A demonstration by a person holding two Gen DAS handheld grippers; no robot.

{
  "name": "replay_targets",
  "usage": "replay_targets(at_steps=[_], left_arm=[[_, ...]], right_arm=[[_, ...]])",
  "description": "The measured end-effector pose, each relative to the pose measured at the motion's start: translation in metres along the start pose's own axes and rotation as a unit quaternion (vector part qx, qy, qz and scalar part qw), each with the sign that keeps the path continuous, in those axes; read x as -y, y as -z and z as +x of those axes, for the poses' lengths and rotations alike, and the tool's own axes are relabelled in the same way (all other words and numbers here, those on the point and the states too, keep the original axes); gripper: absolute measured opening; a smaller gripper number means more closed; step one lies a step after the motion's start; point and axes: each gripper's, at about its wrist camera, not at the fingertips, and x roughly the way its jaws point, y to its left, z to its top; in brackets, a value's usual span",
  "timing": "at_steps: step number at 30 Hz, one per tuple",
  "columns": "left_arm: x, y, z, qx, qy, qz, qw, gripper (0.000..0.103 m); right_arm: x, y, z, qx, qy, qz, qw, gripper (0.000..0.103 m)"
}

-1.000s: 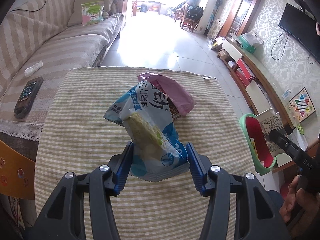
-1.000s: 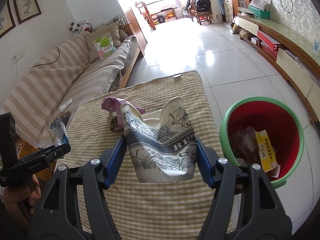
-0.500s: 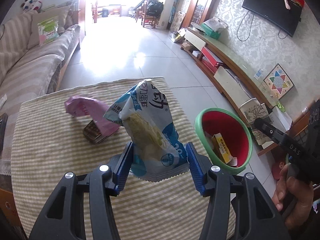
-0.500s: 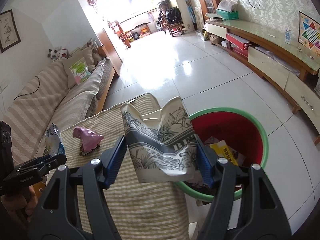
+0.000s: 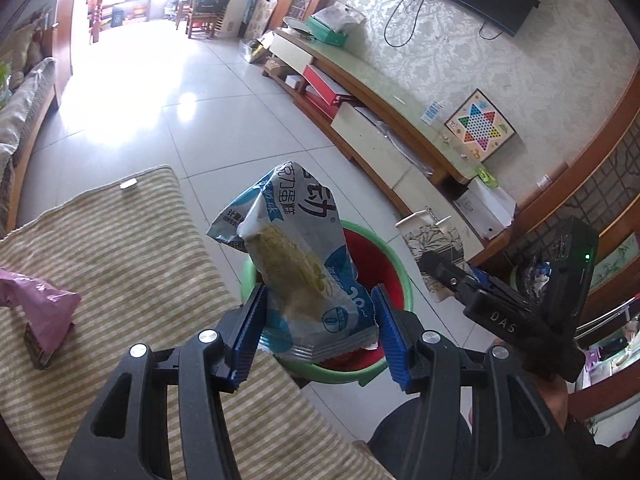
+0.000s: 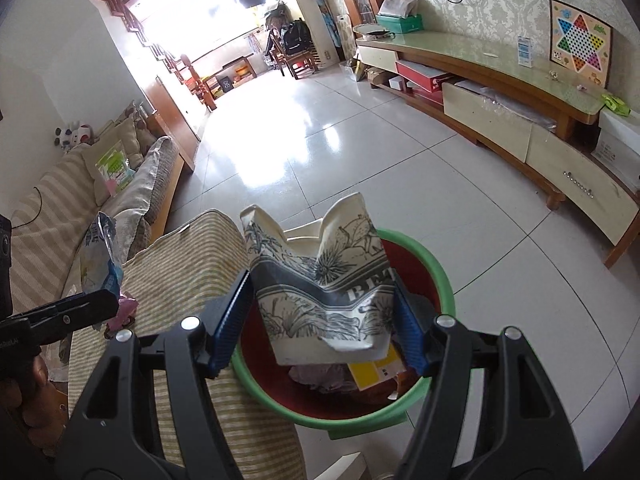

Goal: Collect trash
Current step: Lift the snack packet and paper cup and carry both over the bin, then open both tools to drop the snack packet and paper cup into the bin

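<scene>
Striped cloth on the counter [image 5: 120,256] gives way to the green-rimmed trash bin [image 6: 436,268] as both grippers swing over it: left gripper [image 5: 318,326] jaws clamp the snack wrapper [image 5: 296,264], right gripper [image 6: 324,324] jaws the floral carton [image 6: 324,284]; release looks next.

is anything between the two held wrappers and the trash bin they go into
Nothing visible. The blue snack wrapper in the left gripper and the floral carton in the right gripper both hang over the open green bin, which holds only earlier trash; the striped table lies beside it.
</scene>
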Motion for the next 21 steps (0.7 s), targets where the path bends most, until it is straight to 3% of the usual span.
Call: replay_targets(at_steps=[12, 17, 21], left_arm=[[0.024, -0.004, 0.059, -0.059, 0.029, 0.004, 0.9978, 0.053], [0.030, -0.007, 0.075, -0.065, 0.021, 0.001, 0.9976, 0.069], [0.027, -0.006, 0.078, -0.063, 0.017, -0.014, 0.9977, 0.073]], right_arm=[[0.025, 0.000, 0.011, -0.003, -0.001, 0.018, 1.000, 0.064], [0.032, 0.003, 0.012, -0.004, 0.001, 0.023, 1.000, 0.064], [0.035, 0.002, 0.018, -0.009, 0.001, 0.025, 1.000, 0.064]])
